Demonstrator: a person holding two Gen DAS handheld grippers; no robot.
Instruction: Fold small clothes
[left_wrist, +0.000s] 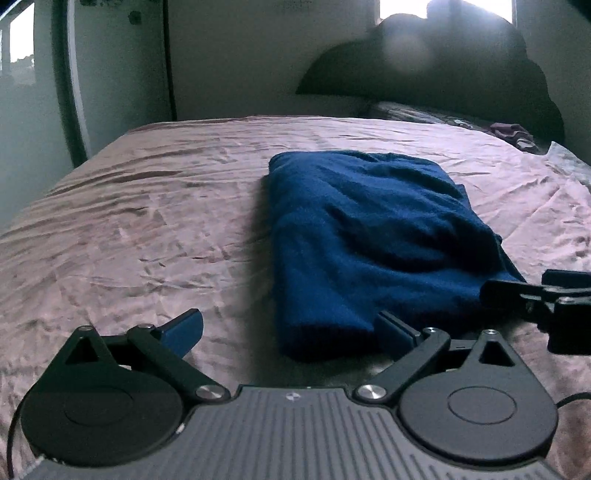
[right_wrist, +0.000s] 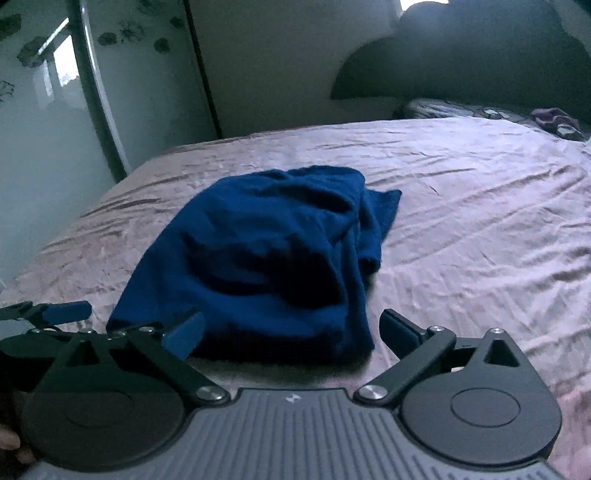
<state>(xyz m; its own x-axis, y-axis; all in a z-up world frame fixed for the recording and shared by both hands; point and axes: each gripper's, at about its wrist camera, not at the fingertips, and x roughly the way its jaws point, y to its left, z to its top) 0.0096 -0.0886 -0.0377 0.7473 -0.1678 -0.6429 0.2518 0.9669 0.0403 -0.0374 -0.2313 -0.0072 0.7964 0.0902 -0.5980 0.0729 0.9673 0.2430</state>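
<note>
A dark blue garment (left_wrist: 369, 236) lies folded into a thick, rumpled rectangle on the pink bed sheet (left_wrist: 147, 229). My left gripper (left_wrist: 290, 328) stands open just in front of its near left corner; the right finger lies beside the fabric edge and the pads press on nothing. In the right wrist view the blue garment (right_wrist: 258, 258) fills the middle, and my right gripper (right_wrist: 291, 328) is open astride its near edge without squeezing it. The right gripper's fingers (left_wrist: 517, 291) show at the garment's near right corner, and the left gripper's fingers (right_wrist: 66, 312) at its near left corner.
A dark curved headboard (left_wrist: 443, 66) and a patterned pillow (left_wrist: 417, 114) stand at the far end of the bed. A small purple cloth (right_wrist: 554, 118) lies by the pillow. A glossy wardrobe door (right_wrist: 44, 129) rises along the bed's left edge. Wrinkled sheet spreads on both sides.
</note>
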